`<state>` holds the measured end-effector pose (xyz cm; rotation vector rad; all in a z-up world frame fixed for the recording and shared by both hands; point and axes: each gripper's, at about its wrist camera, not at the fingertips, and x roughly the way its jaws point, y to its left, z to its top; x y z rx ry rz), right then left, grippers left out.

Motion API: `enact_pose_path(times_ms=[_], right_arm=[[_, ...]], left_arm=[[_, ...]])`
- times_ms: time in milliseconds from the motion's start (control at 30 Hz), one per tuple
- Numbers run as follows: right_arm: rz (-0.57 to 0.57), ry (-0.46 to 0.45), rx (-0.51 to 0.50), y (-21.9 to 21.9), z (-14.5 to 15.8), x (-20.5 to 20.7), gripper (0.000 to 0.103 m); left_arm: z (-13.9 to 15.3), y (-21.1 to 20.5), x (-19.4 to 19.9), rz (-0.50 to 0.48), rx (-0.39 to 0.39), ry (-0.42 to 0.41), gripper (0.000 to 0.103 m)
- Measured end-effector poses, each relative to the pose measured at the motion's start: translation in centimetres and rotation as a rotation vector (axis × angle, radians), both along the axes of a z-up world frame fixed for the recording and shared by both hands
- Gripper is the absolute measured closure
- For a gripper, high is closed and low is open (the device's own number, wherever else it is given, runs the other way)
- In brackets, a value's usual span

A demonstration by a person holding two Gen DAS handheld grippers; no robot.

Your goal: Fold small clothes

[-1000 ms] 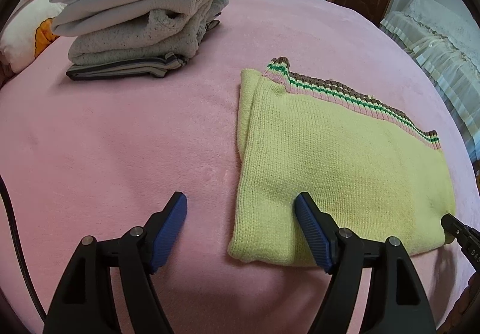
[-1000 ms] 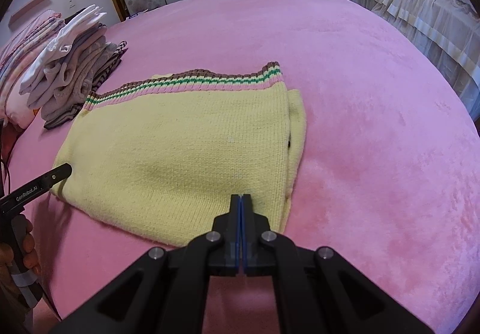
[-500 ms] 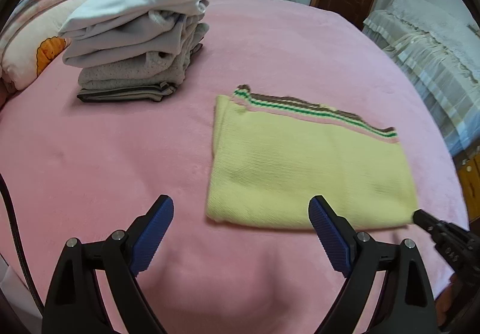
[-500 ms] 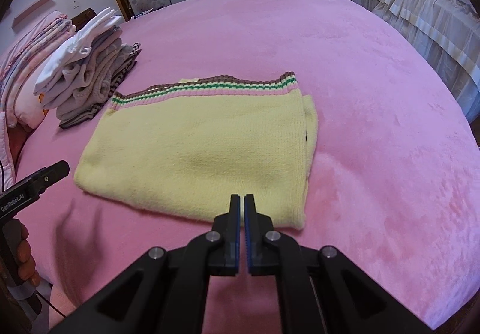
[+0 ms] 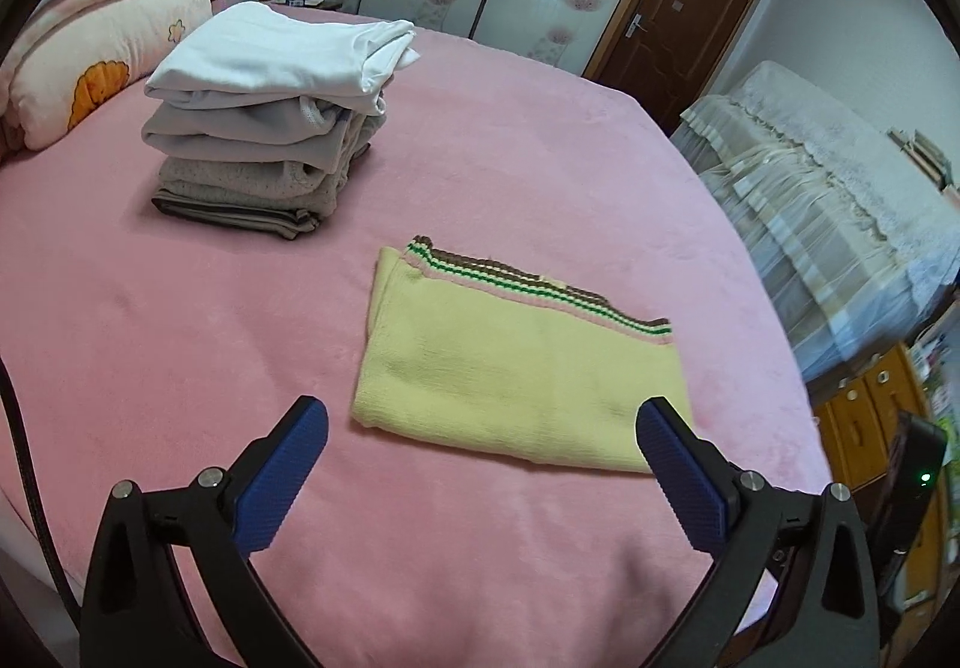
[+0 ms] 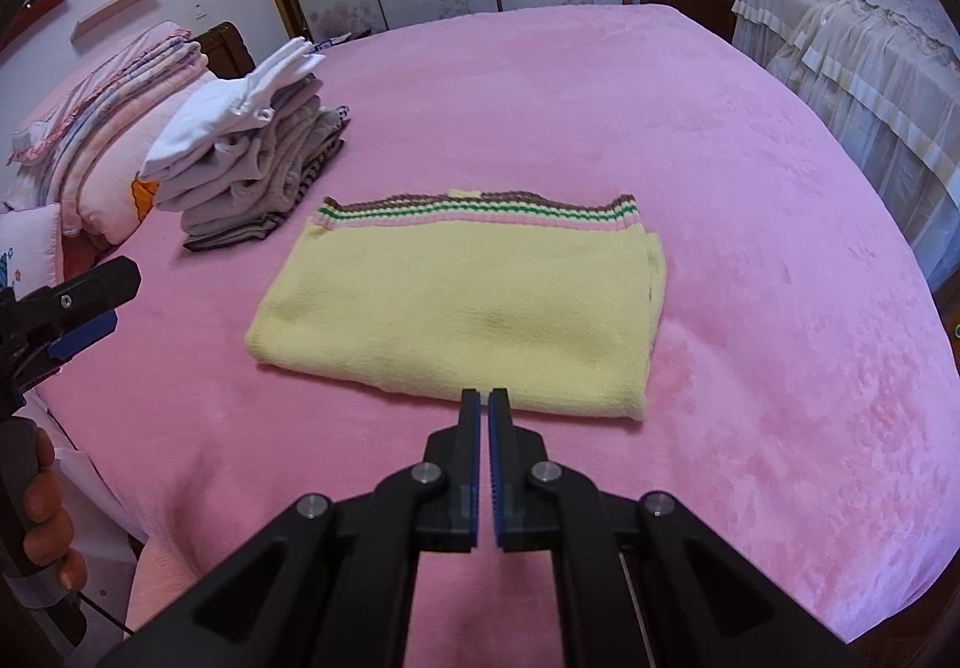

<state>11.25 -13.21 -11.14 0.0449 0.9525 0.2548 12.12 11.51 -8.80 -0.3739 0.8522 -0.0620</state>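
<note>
A soft, light yellow knitted garment with a striped ribbed hem (image 6: 462, 302) lies folded flat on the pink fleece-covered bed (image 6: 750, 260), near a stack of folded clothes (image 6: 252, 164). It is judged limp and best pinched at a corner. The left tool (image 5: 480, 464) is opening, nothing between; the right tool (image 6: 483, 404) is pressed together, empty.

Pink bed (image 5: 180, 344) bears folded yellow sweater (image 5: 516, 374), clothes stack (image 5: 270, 116).
</note>
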Motion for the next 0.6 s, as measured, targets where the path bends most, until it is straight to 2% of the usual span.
enact_pose_path(times_ms=[133, 233, 400, 600], right_arm=[[0.023, -0.029, 0.008, 1.0, 1.1, 0.3, 0.101], [0.037, -0.054, 0.003, 2.0, 1.7, 1.1, 0.101], [0.055, -0.094, 0.004, 3.4, 1.9, 3.4, 0.101], [0.070, -0.158, -0.006, 5.1, 0.1, 6.5, 0.101]], left_arm=[[0.4, 1.0, -0.4, 0.021, -0.041, -0.008, 0.001], [-0.9, 1.6, -0.1, 0.013, -0.072, 0.013, 0.001], [-5.1, 2.5, 0.6, 0.039, -0.133, 0.083, 0.001], [-11.8, 3.2, 2.3, 0.052, -0.287, 0.150, 0.002]])
